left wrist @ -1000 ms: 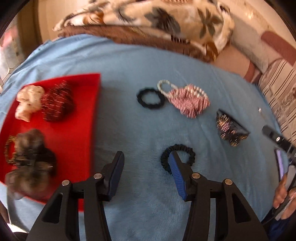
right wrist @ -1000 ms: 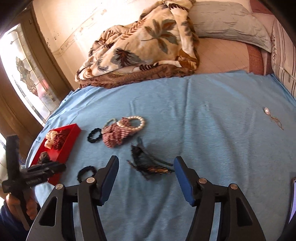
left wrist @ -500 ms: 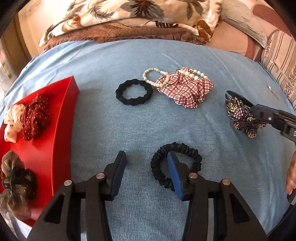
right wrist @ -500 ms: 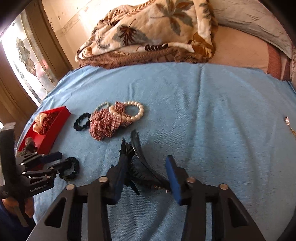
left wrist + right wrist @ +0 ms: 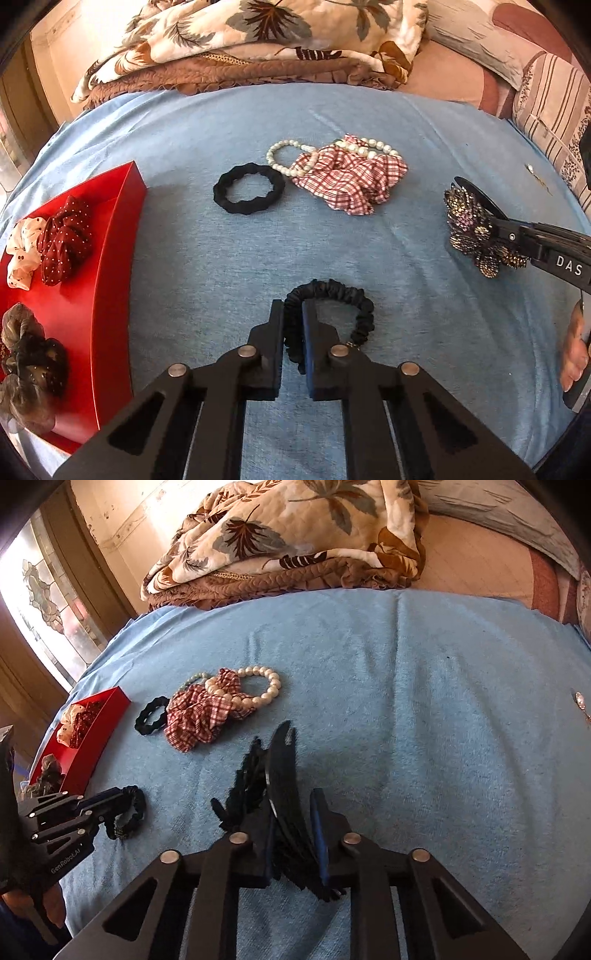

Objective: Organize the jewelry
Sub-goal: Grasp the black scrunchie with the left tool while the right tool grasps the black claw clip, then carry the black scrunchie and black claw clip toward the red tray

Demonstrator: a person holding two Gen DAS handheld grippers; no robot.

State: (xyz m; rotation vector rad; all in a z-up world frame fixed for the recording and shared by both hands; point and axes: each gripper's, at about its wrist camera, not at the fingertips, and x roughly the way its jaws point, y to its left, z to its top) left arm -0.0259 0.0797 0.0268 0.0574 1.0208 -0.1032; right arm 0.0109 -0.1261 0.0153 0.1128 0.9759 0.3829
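Left gripper (image 5: 293,314) jaws clamped on soft, light black ruched scrunchie (image 5: 332,295) band; right gripper (image 5: 295,812) jaws pinch stiff black beaded hair clip (image 5: 280,775) w/ fragile beading, at spine.

The left gripper (image 5: 293,325) sits low with its fingers (image 5: 275,332) pinched nearly together around a black band. The right gripper (image 5: 291,823) reaches in from the side, fingers (image 5: 319,827) clamped too, a bare hand (image 5: 574,347) behind it.

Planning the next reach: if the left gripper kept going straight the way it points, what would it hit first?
Likely the black ring hair tie on the blue cloth; depth is unclear. The left gripper already has its jaws shut on the black scrunchie.
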